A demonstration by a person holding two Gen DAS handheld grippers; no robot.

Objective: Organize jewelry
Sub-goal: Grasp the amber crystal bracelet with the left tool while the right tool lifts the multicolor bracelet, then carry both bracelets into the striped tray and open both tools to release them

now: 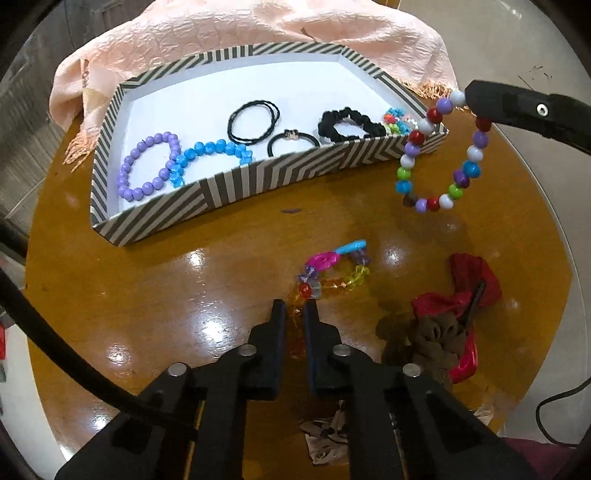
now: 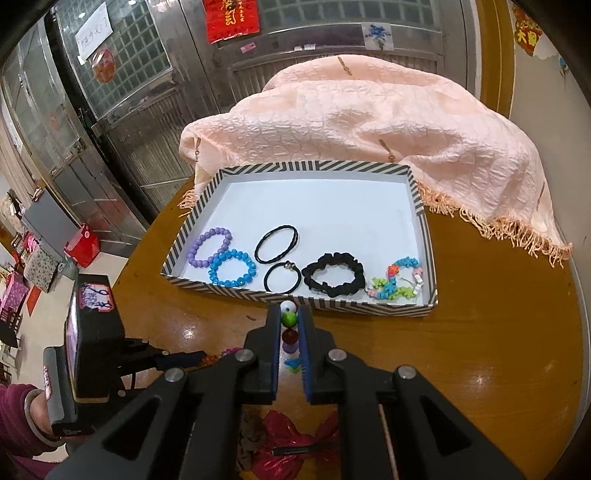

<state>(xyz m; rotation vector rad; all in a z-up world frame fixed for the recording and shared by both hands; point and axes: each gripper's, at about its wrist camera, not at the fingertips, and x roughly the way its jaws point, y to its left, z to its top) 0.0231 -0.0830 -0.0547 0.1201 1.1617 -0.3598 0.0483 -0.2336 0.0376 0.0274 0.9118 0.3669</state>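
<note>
A striped box (image 1: pixel 236 184) (image 2: pixel 424 258) on the round wooden table holds a purple bead bracelet (image 1: pixel 147 166) (image 2: pixel 208 247), a blue bead bracelet (image 1: pixel 207 155) (image 2: pixel 232 273), black hair ties (image 1: pixel 253 122) (image 2: pixel 277 243), a black scrunchie (image 1: pixel 347 123) (image 2: pixel 332 277) and a pastel bead bracelet (image 2: pixel 399 280). My right gripper (image 2: pixel 290 321) (image 1: pixel 476 99) is shut on a multicoloured bead bracelet (image 1: pixel 439 155) (image 2: pixel 289 319) that hangs in the air right of the box. My left gripper (image 1: pixel 294 308) is shut on a clear orange, pink and blue bracelet (image 1: pixel 332 269) lying on the table.
A peach fringed cloth (image 1: pixel 258 29) (image 2: pixel 369 122) is heaped behind the box. A red bow clip and a brown scrunchie (image 1: pixel 454 314) lie on the table at the right. A metal door (image 2: pixel 147 74) stands beyond the table.
</note>
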